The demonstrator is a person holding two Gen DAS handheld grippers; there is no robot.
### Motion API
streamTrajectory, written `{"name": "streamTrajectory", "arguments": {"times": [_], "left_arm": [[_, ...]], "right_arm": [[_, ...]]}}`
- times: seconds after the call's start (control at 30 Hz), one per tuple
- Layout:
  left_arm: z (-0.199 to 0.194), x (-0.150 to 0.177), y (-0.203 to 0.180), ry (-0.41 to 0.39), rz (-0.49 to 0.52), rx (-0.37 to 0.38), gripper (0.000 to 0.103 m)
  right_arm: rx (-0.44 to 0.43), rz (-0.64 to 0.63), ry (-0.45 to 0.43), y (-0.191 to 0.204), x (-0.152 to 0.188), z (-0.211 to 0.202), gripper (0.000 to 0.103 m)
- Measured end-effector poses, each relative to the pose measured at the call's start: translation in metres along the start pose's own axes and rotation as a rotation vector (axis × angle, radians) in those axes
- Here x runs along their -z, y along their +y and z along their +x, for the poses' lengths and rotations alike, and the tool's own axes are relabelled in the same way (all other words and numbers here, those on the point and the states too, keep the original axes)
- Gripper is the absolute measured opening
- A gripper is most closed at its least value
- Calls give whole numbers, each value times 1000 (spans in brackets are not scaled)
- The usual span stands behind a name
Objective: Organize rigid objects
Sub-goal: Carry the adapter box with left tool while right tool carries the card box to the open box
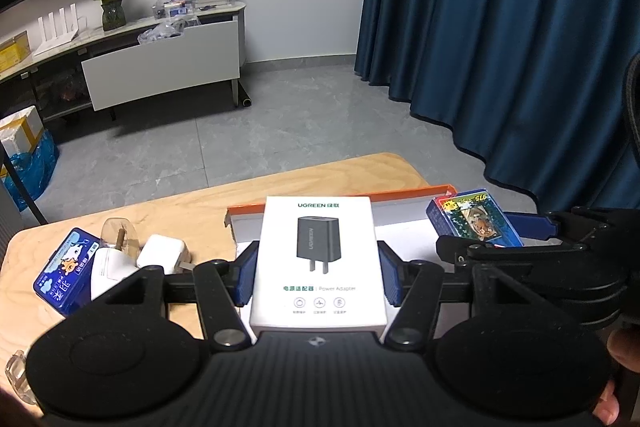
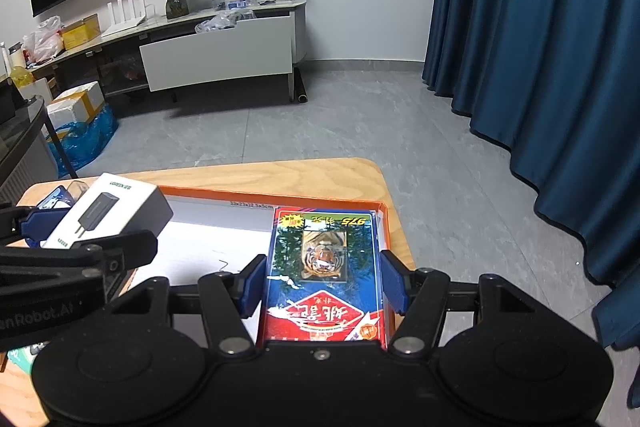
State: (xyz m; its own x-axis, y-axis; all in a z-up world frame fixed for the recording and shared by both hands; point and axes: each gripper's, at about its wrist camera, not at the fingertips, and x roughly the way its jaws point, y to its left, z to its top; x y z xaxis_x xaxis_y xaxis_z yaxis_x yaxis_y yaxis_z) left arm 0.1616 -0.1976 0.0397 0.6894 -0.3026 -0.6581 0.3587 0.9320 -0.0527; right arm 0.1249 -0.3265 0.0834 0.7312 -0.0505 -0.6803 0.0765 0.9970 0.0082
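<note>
My left gripper is shut on a white power adapter box, its blue pads pressed to both long sides. The box hangs over the left part of an orange-rimmed tray on the wooden table. In the right wrist view my right gripper is shut on a blue and red card box with a tiger picture, held over the tray's right side. The white box and the left gripper show at that view's left; the tiger box shows at the left wrist view's right.
Left of the tray lie a blue printed pack, a white charger, a clear plastic piece and another white item. A blue curtain hangs at the right, beyond grey floor. A TV cabinet stands along the far wall.
</note>
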Motion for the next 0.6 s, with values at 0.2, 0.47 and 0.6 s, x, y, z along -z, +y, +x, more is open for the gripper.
{"name": "streamTrajectory", "arguments": {"times": [0.2, 0.47, 0.6], "left_arm": [[3, 1, 0, 3, 0, -3, 59], [8, 1, 0, 12, -1, -12, 59], [9, 2, 0, 15, -4, -12, 59]], "right_arm": [[3, 2, 6, 1, 0, 6, 71], [0, 8, 19, 0, 2, 13, 71], [-1, 14, 20, -1, 1, 16, 71]]}}
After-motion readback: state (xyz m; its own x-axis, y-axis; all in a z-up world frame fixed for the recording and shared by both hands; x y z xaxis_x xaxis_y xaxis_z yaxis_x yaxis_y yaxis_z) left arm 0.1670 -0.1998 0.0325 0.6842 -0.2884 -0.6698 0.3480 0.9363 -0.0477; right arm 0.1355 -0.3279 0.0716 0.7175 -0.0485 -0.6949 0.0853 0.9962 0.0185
